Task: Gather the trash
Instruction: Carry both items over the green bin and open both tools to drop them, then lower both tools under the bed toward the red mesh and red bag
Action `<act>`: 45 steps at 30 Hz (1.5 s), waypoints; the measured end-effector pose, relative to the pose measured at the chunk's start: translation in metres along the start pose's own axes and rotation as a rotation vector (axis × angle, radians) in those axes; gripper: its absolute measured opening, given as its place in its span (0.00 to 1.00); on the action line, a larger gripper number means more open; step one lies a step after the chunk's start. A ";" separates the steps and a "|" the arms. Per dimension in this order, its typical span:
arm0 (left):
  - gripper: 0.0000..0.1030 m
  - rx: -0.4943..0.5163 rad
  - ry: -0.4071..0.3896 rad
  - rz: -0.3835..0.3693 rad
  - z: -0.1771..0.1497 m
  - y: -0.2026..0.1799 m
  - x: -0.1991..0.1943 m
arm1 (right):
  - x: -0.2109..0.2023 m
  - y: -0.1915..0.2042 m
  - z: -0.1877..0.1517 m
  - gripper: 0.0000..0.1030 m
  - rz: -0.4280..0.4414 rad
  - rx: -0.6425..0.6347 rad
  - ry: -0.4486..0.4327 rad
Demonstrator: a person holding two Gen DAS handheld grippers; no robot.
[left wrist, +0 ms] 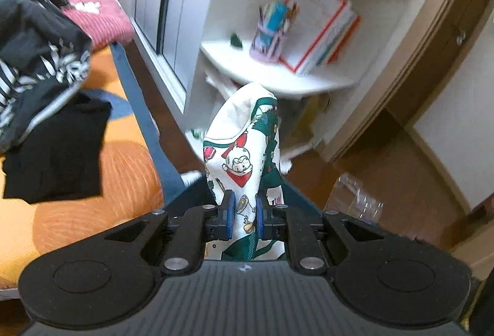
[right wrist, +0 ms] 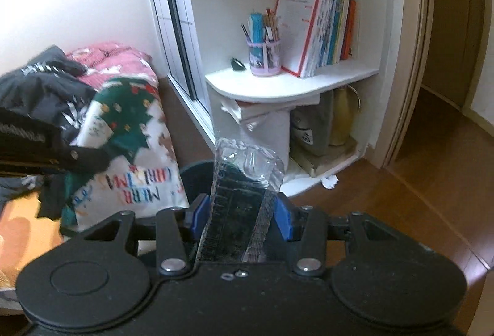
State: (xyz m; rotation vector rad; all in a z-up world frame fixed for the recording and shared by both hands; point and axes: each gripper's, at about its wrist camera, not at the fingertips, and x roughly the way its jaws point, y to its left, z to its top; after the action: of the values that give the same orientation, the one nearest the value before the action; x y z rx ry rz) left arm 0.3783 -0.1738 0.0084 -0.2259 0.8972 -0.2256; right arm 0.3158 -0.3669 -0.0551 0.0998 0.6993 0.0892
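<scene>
My left gripper (left wrist: pixel 245 212) is shut on a white Christmas-print bag (left wrist: pixel 244 144) with a Santa and green trees, which stands up between its blue pads. In the right wrist view the same bag (right wrist: pixel 132 157) hangs at the left with its lettering upside down, and the left gripper's dark body (right wrist: pixel 77 157) is beside it. My right gripper (right wrist: pixel 240 212) is shut on a crumpled clear plastic bottle (right wrist: pixel 244 181) with a dark label. The bottle (left wrist: pixel 355 197) also shows faintly at the right of the left wrist view. A black bin rim (right wrist: pixel 196 175) sits just below and beyond the bottle.
A white corner shelf (right wrist: pixel 293 86) holds books (right wrist: pixel 324 33) and a purple pencil cup (right wrist: pixel 265 55), with bags stored underneath. A bed with an orange cover (left wrist: pixel 92 175) and piled dark and pink clothes (left wrist: pixel 46 36) lies left. Brown wood floor (right wrist: pixel 416 181) and a doorway lie right.
</scene>
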 end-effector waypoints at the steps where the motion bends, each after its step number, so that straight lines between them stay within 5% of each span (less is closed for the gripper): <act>1: 0.13 0.009 0.018 0.007 -0.003 0.000 0.010 | 0.005 0.000 -0.004 0.44 -0.005 -0.010 0.005; 11: 0.13 0.039 0.161 0.027 -0.035 0.012 0.077 | 0.039 0.006 -0.024 0.47 0.018 -0.039 0.082; 20: 0.14 0.017 0.233 0.023 -0.051 0.015 0.095 | 0.045 -0.002 -0.033 0.48 0.018 0.028 0.155; 27: 0.34 -0.001 0.211 0.020 -0.056 0.020 0.075 | 0.032 0.004 -0.034 0.50 0.039 0.045 0.169; 32: 0.59 -0.013 0.173 0.041 -0.058 0.028 0.051 | 0.024 0.009 -0.032 0.52 0.040 0.015 0.150; 45: 0.60 -0.027 0.088 0.036 -0.070 0.055 -0.027 | -0.034 0.042 -0.031 0.53 0.114 -0.100 0.071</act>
State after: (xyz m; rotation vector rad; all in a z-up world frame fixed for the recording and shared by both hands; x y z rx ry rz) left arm 0.3118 -0.1208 -0.0297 -0.2260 0.9910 -0.1908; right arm 0.2678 -0.3272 -0.0519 0.0409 0.7588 0.2370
